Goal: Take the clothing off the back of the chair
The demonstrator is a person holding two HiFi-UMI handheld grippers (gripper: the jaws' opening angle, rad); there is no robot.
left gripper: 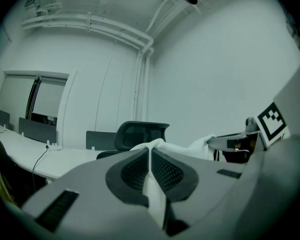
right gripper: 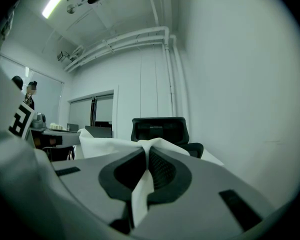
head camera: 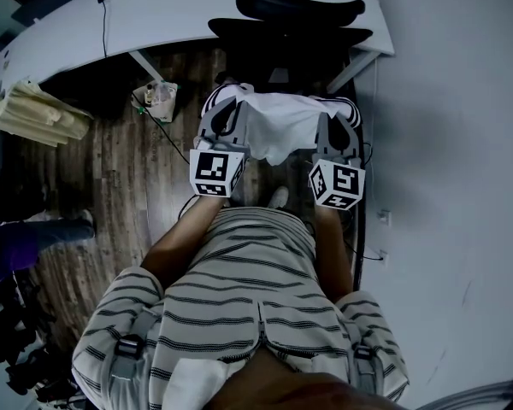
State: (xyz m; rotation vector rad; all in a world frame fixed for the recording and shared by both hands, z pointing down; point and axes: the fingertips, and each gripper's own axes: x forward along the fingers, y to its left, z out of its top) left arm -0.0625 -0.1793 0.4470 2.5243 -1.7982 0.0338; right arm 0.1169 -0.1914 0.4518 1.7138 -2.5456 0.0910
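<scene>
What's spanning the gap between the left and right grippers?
The white garment. In the head view it stretches from the left gripper to the right gripper, and each gripper view shows its jaws pinched shut on it.

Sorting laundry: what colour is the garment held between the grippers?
The garment is white; head view shows it best.
</scene>
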